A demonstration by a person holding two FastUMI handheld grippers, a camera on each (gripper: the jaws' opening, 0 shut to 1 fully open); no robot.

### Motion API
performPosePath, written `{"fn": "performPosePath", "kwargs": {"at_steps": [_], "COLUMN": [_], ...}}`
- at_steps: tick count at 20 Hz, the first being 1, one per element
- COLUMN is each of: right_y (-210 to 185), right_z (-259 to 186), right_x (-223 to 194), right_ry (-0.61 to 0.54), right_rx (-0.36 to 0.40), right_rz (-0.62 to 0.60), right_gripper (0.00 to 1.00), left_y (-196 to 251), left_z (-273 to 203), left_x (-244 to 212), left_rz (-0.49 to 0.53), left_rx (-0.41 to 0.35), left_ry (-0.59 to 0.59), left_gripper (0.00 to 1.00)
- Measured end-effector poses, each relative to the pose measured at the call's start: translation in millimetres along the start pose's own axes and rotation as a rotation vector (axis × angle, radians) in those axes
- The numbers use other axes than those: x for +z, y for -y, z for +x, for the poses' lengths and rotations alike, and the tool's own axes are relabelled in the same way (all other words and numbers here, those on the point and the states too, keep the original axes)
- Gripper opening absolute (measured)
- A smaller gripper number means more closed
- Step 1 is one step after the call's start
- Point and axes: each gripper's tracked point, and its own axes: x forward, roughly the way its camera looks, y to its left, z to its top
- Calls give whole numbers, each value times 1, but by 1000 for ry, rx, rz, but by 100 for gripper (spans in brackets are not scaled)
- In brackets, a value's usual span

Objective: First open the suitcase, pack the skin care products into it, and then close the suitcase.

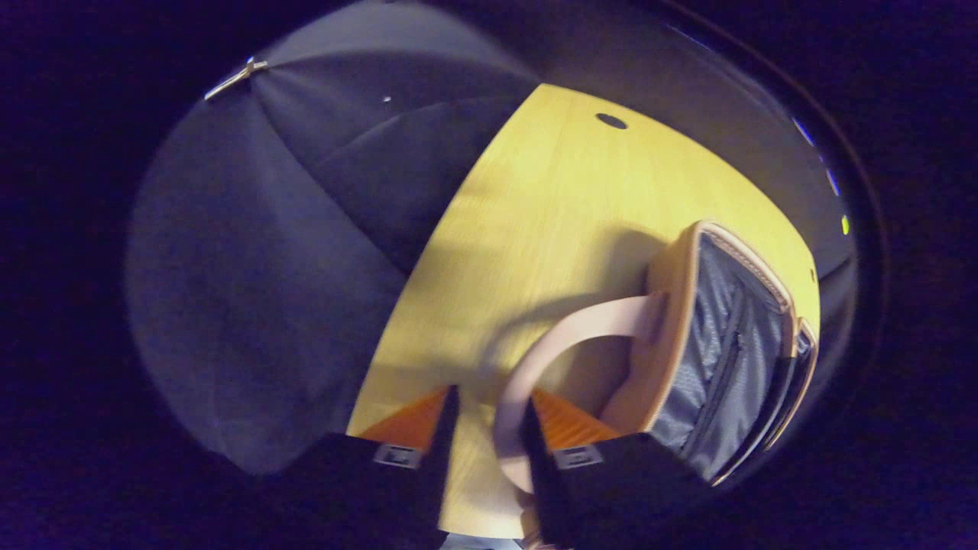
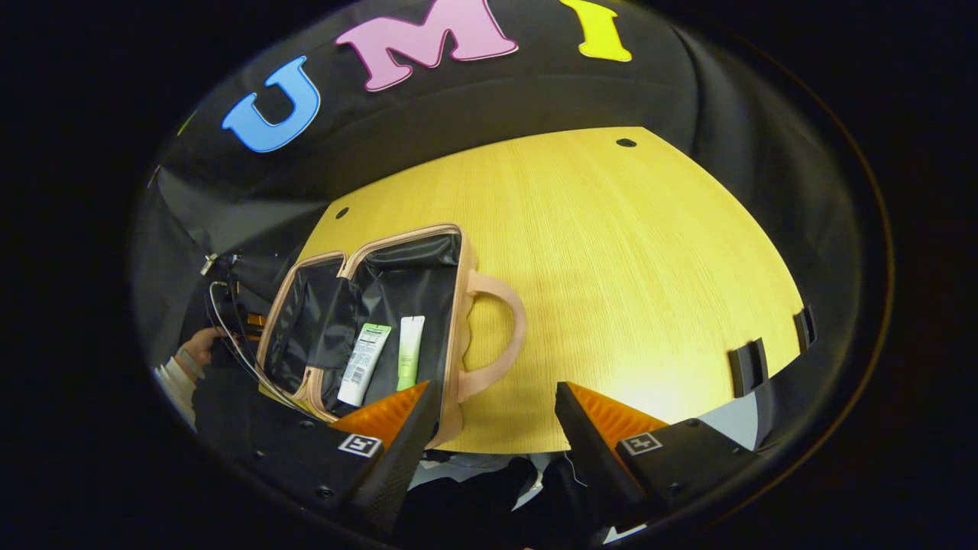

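- The right gripper (image 2: 493, 424) hangs with its fingers spread wide, holding nothing, over the near edge of the wooden table (image 2: 634, 283); bare tabletop stretches ahead and to its right.
- The suitcase (image 2: 382, 321) lies open ahead-left of it, handle (image 2: 504, 328) pointing toward the bare wood.
- Inside rest two skin care tubes, a white tube (image 2: 364, 363) and a pale green tube (image 2: 410, 352), side by side.
- The left gripper (image 1: 489, 428) has its fingers parted, with the handle's loop (image 1: 535, 359) running between them; I cannot tell whether they touch it.
- A person's hand (image 2: 200, 345) shows beyond the suitcase's far side.
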Motion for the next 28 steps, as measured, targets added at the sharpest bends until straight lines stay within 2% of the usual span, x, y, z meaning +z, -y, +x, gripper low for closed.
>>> {"fn": "performPosePath", "kwargs": {"at_steps": [1, 3, 4, 5, 9, 11, 12, 13, 15, 18, 19, 21, 22, 24, 26, 28], "right_y": [1, 1, 0, -1, 0, 7, 11, 17, 32, 51, 60, 75, 83, 99, 121, 143], "right_z": [0, 0, -1, -2, -8, -11, -14, -15, -19, -32, -37, -48, -55, -67, -78, -92], "right_x": [0, 5, 9, 16, 27, 28, 29, 31, 34, 45, 51, 62, 67, 72, 70, 65], "right_ry": [-1, 3, 11, 31, 68, 70, 73, 84, 90, 104, 120, 152, 167, 187, 196, 204], "right_rx": [7, 17, 24, 33, 76, 100, 113, 123, 135, 167, 169, 179, 185, 185, 169, 142], "right_rz": [3, -6, -8, -6, -9, -24, -30, -36, -46, -55, -60, -33, -11, 23, 33, 40], "right_gripper": [95, 95, 84, 96, 95, 95, 95, 95, 95, 96, 95, 95, 95, 95, 95, 95], "left_y": [0, 0, 5, 12, 33, 54, 68, 84, 122, 206, 231, 285, 313, 385, 451, 496], "left_z": [9, -2, -10, -23, -95, -150, -178, -205, -251, -315, -324, -337, -340, -338, -320, -283], "left_x": [-6, 1, 4, 6, 29, 34, 35, 36, 31, 18, 12, -3, -11, -32, -57, -82], "left_rz": [0, 12, 19, 25, 121, 178, 207, 233, 252, 244, 267, 347, 393, 458, 480, 460], "left_rx": [13, 7, -15, -42, -85, -108, -125, -140, -171, -309, -333, -333, -341, -404, -483, -480], "left_ry": [-26, 12, 32, 51, 176, 265, 309, 350, 398, 466, 484, 513, 525, 529, 473, 425], "left_gripper": [18, 14, 13, 13, 10, 12, 7, 7, 7, 7, 7, 7, 7, 7, 7, 7]}}
